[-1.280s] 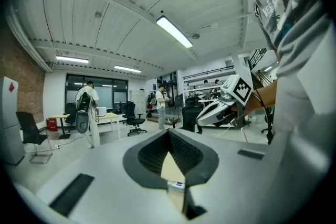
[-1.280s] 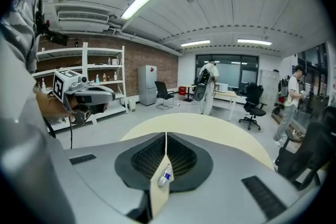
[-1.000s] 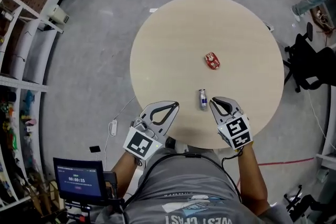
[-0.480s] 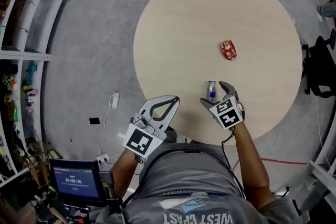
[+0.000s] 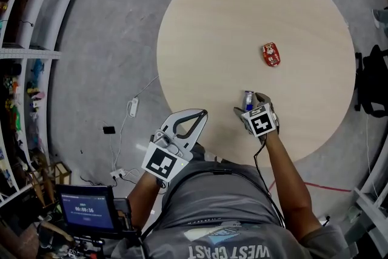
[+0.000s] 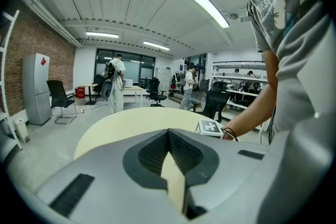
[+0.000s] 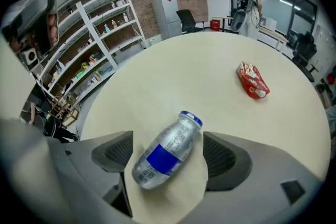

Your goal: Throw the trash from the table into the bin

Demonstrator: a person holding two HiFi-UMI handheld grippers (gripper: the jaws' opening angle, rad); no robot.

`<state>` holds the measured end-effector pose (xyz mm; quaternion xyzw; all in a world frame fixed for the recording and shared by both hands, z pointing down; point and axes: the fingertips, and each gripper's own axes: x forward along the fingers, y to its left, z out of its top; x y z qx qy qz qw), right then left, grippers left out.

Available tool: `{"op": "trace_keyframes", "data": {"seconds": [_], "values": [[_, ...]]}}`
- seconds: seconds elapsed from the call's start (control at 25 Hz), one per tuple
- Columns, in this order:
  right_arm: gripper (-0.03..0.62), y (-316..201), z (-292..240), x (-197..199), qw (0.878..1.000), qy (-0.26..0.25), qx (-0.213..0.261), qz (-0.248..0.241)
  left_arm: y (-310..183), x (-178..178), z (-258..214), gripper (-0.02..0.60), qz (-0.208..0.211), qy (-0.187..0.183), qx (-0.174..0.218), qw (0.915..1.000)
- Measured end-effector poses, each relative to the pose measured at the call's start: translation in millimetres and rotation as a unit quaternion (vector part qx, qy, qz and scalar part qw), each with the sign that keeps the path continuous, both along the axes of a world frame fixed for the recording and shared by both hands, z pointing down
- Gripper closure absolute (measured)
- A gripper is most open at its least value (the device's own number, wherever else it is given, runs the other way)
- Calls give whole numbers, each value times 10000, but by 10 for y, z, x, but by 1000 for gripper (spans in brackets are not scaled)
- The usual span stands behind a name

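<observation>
A small silver bottle [image 5: 248, 96] with a blue label and blue cap lies on its side near the front edge of the round beige table [image 5: 218, 21]. My right gripper [image 5: 249, 104] points down over it, and its jaws have just been opening. They now stand wide on either side of the bottle [image 7: 165, 160] without touching it. A red crumpled wrapper [image 5: 271, 54] lies farther out on the table, to the right; it shows again as the wrapper [image 7: 252, 80]. My left gripper [image 5: 200, 113] hovers off the table's front edge with its tips together and nothing in them.
Shelving [image 5: 24, 39] runs along the left wall. A power strip with a cable [image 5: 132, 107] lies on the grey floor, left of the table. A black office chair [image 5: 371, 88] stands at the right. A small screen [image 5: 88, 209] sits at lower left. No bin is in view.
My right gripper was shut beside the bottle; it has opened and dropped down so that its jaws straddle the bottle. The left gripper sank a little and stayed shut.
</observation>
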<state>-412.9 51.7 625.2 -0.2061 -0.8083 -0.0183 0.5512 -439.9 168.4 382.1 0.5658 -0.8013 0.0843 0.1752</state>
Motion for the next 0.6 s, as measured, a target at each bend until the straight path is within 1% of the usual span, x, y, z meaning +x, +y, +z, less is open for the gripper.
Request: {"op": "trace_keyframes", "data": {"seconds": [0.16,0.2,0.28,0.44,0.6], "values": [[199,-51,66,46,9996,212,-19,206,-40,-4,-25,540,24,-23,46,10000],[313,-59,53,59,9994,254,-8,236,-38,-1,-28,540,35,-36,58,10000],[343,-63,-26,57,9992,236,-67,325,-34,7,-31,540,79,-70,69,9999],[353,-59,-315,-19,9988,-181,-228,396,-42,34,-41,540,192,-138,111,9997],[353,-29,-744,-97,9960,-703,-389,381,-90,69,-79,540,316,-204,197,9991]]}}
